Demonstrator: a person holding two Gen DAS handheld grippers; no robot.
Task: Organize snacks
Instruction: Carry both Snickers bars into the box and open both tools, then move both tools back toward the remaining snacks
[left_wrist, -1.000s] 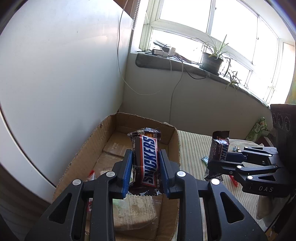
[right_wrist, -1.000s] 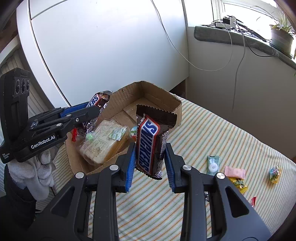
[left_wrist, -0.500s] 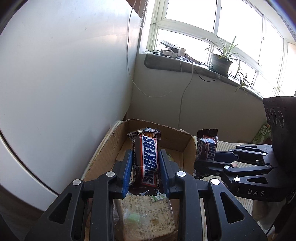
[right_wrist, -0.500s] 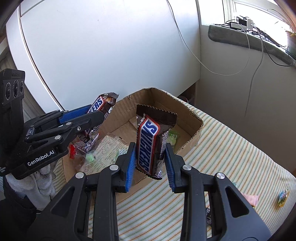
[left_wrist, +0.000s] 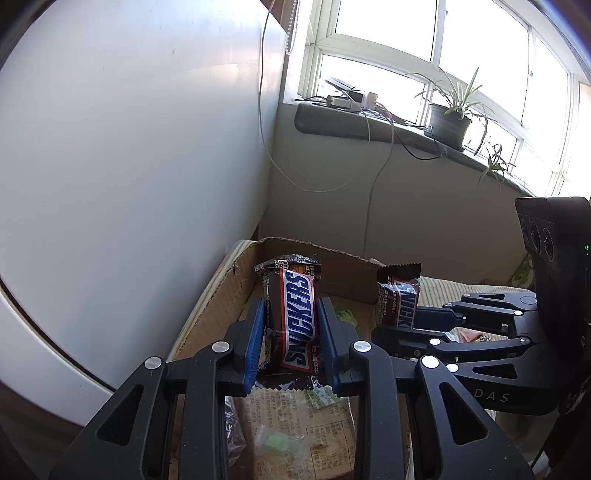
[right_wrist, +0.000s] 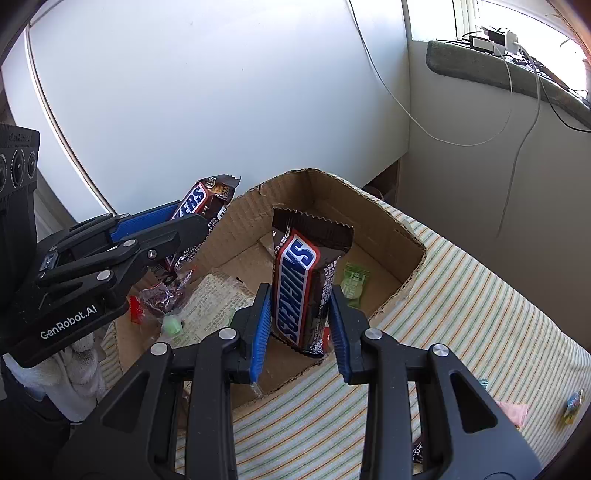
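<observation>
Left gripper (left_wrist: 291, 345): blue-padded jaws clamped on the sides of a Snickers bar (left_wrist: 297, 325), held upright with its crimped end uppermost, above the near left part of the cardboard box (left_wrist: 334, 275). Seen from the right wrist view, this gripper (right_wrist: 192, 225) entered from the left and its bar (right_wrist: 201, 201) leaned over the box's left wall.

Right gripper (right_wrist: 299, 332): jaws narrowed onto a second Snickers bar (right_wrist: 301, 288), upright, logo facing the camera, poised over the near right part of the box (right_wrist: 369, 218). In the left wrist view this gripper (left_wrist: 397, 317) stood to the right, its bar (left_wrist: 400, 299) level with the box's right wall.

Cardboard box: open-topped, torn rim, resting on a striped cloth (right_wrist: 480, 314) at the far left of the surface, close to a white panel (right_wrist: 203, 92).

Box contents: a flat printed packet (right_wrist: 218, 302) on the floor of the box; a pale green sweet (right_wrist: 173, 325) and a dark crinkled wrapper (right_wrist: 162, 295) lying on its left side; a red wrapper (right_wrist: 135, 312) beside them; a green sachet (right_wrist: 352, 282) towards the far right, just right of the held bar.

Loose on the cloth, near right, well apart from the box: a pink sachet (right_wrist: 515, 413) and a small green-yellow sweet (right_wrist: 572, 406).

Background: window sill (left_wrist: 369, 125) with a potted plant (left_wrist: 448, 123), a plug strip (left_wrist: 345, 101) and trailing cables (left_wrist: 376, 173)
</observation>
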